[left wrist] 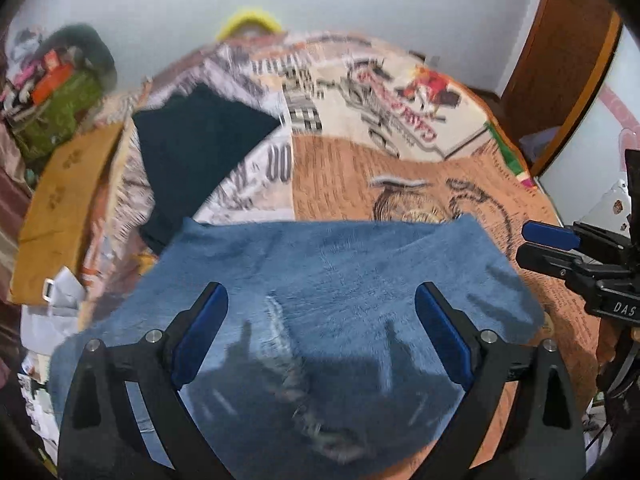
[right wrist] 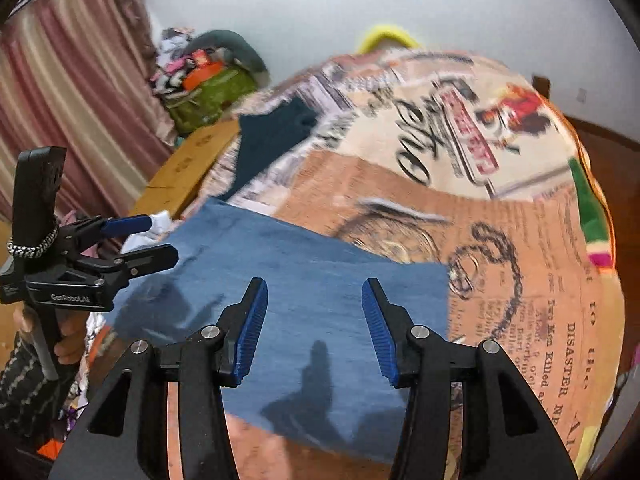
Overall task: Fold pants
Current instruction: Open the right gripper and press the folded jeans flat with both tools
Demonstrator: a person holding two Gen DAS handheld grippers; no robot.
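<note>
Between the blue pads of the right gripper (right wrist: 315,328) nothing is held; its jaws stand apart above the folded blue pants (right wrist: 304,280). Also the left gripper (left wrist: 322,334) is spread wide, empty, over the same pants, which lie flat on the printed bedspread (right wrist: 520,240), near a dark folded garment (left wrist: 196,148).
</note>
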